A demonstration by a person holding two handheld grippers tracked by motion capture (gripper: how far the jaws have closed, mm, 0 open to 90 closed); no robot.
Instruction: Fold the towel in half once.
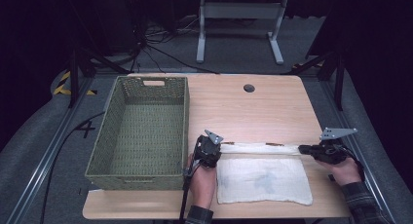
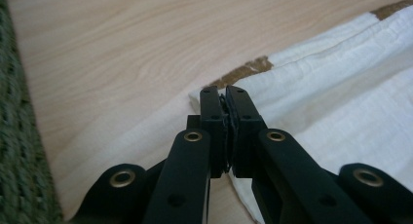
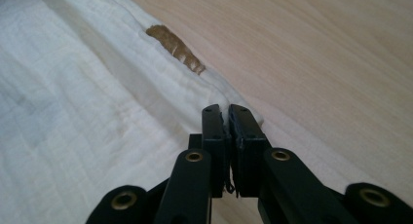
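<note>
Left gripper [image 1: 223, 147] pinches the near-left corner of the white cloth's [image 1: 263, 180] raised edge, its jaws pressed together on the fabric — the left gripper view shows the two black jaws [image 2: 225, 107] meeting with cloth [image 2: 341, 87] caught between them. Opposite it, the right gripper [image 1: 303, 149] is clamped on the other end of that same edge, and the right gripper view shows its jaws [image 3: 226, 119] closed on the hem of the cloth [image 3: 73, 117]. Between the two grippers the edge is pulled into a straight, taut strip, lifted a little, while the rest of the cloth lies flat on the table [image 1: 253, 112] toward the person's side. Small brown marks sit along the hem — one near each gripper. A faint grey-blue stain shows in the middle of the cloth. To the left of the cloth, just beside the left hand [image 1: 202, 180], stands a green woven basket [image 1: 112, 165] with cut-out handles. The right hand [image 1: 345, 170] comes in at the table's right edge, in a plaid sleeve. Beyond the table, grey floor, cables and a white table frame lie in dim light.
</note>
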